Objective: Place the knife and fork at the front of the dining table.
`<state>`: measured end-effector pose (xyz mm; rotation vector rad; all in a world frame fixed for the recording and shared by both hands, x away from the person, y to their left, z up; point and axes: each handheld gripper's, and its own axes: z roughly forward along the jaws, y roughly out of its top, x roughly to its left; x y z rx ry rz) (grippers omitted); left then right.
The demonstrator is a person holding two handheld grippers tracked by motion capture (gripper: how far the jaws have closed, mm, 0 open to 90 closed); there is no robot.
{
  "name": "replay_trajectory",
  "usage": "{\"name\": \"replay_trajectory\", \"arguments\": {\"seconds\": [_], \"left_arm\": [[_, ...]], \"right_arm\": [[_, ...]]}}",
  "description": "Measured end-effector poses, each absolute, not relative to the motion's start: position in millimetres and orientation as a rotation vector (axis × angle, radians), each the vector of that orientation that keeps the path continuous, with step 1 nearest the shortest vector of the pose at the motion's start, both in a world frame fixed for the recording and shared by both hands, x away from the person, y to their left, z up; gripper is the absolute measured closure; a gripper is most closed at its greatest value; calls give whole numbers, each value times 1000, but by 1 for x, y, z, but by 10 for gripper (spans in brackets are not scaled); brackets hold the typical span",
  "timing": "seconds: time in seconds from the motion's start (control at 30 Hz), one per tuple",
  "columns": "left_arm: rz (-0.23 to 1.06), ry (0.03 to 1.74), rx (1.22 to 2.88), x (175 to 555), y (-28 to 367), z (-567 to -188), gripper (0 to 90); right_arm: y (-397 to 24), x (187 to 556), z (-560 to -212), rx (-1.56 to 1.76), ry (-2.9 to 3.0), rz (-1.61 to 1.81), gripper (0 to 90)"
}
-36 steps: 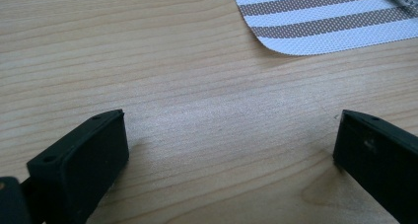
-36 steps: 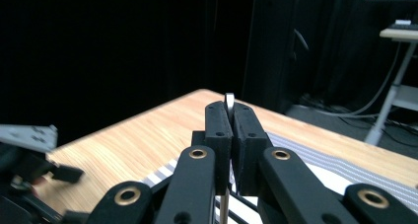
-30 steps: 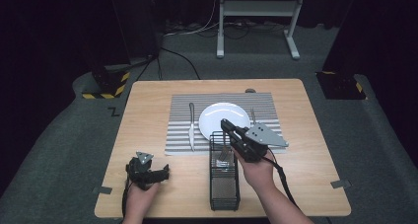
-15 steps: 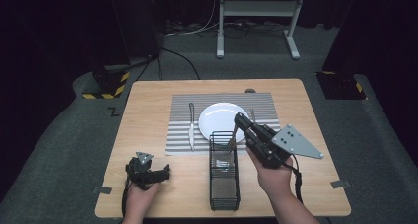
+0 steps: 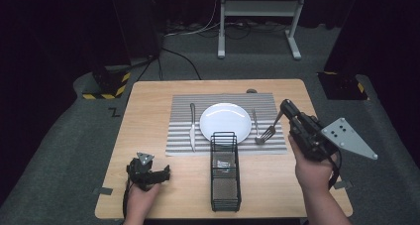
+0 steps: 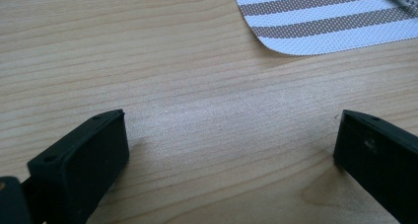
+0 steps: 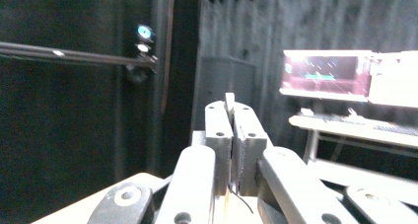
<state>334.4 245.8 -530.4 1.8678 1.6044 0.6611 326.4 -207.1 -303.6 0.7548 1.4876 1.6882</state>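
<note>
My right gripper is raised over the table's right side, shut on the handle of a fork that hangs down-left toward the striped placemat. In the right gripper view the jaws are pressed together, with a thin metal end sticking out between them. A white plate sits mid-mat with a knife on its left and another utensil on its right. My left gripper rests open on bare wood, holding nothing.
A black wire basket with cutlery in it stands in front of the plate, between my hands. The mat's corner lies ahead of the left jaws. Dark floor, cables and a stand lie beyond the table's far edge.
My right gripper has moved from above the basket up and to the right, carrying the fork past the plate's right side. The left gripper stayed put.
</note>
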Motion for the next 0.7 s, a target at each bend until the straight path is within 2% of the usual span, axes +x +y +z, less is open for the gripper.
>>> {"name": "replay_trajectory", "arguments": {"seconds": [0.37, 0.53, 0.7], "left_arm": [[661, 1604, 1867, 334, 246, -530, 4], [662, 1606, 1866, 334, 246, -530, 4], [669, 1611, 1861, 334, 245, -531, 4]], "right_arm": [[-243, 391, -387, 982, 1605, 1538, 873], [-244, 408, -408, 1021, 1646, 1504, 873], [-243, 422, -414, 1033, 1668, 1471, 872]]}}
